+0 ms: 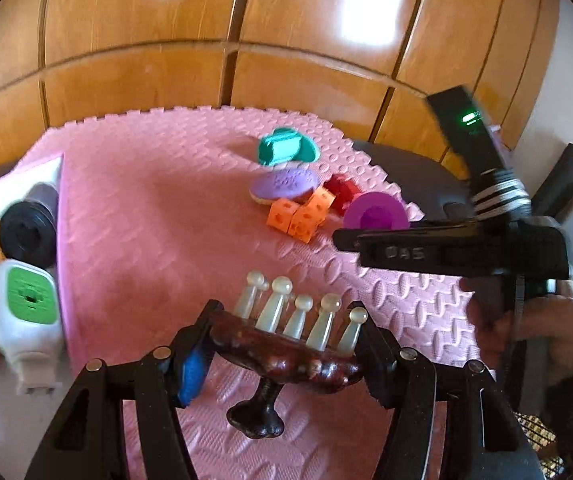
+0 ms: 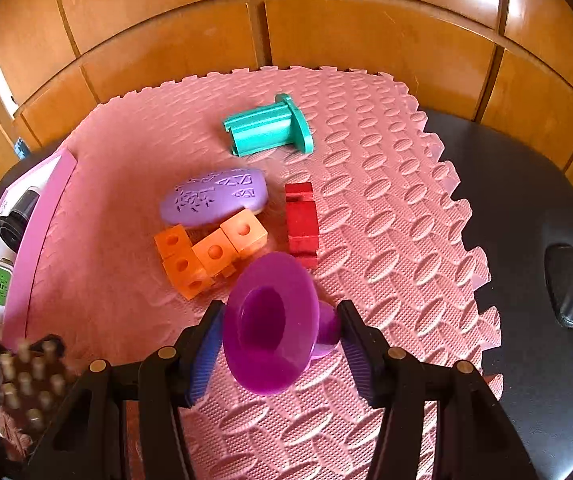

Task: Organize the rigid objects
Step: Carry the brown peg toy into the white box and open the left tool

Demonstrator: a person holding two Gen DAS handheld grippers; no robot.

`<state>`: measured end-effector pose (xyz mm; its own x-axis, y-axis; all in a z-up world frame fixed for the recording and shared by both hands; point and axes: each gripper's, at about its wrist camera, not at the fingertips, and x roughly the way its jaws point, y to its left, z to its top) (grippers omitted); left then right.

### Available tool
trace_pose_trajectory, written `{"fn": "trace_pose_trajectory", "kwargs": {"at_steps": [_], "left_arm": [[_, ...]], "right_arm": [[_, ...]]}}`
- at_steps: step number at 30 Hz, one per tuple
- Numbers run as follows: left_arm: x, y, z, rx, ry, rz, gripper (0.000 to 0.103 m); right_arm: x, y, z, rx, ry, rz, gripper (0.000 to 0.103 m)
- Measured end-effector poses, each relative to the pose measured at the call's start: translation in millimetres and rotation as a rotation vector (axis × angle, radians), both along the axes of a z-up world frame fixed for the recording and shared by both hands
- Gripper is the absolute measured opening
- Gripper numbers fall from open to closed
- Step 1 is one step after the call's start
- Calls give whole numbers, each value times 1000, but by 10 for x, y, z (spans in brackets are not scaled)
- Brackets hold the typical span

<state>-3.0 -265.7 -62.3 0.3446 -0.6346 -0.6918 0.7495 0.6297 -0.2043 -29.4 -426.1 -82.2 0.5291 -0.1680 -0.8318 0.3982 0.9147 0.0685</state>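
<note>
Left gripper [image 1: 286,344]: jaws closed on a dark wooden massage brush [image 1: 286,354] with pale round-tipped pegs, held above the pink foam mat [image 1: 146,220]. Right gripper [image 2: 280,340]: jaws closed on a purple flanged spool [image 2: 270,324], flange tilted toward the camera, held just above the mat. On the mat: teal spool [image 2: 268,126] on its side, lilac oval soap-like piece [image 2: 214,196], orange linking cubes [image 2: 206,254] touching it, red block [image 2: 302,222] beside them. Pink-rimmed bin [image 1: 60,208] at the mat's left edge holds a white bottle [image 1: 26,320] with a green cap.
</note>
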Motion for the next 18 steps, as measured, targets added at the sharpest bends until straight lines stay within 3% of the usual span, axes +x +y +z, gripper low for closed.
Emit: {"fn": "trace_pose_trajectory", "kwargs": {"at_steps": [18], "left_arm": [[-201,349,510,-22,-94,73,64]], "right_arm": [[16,34,-28,-49,3,14,58]]}}
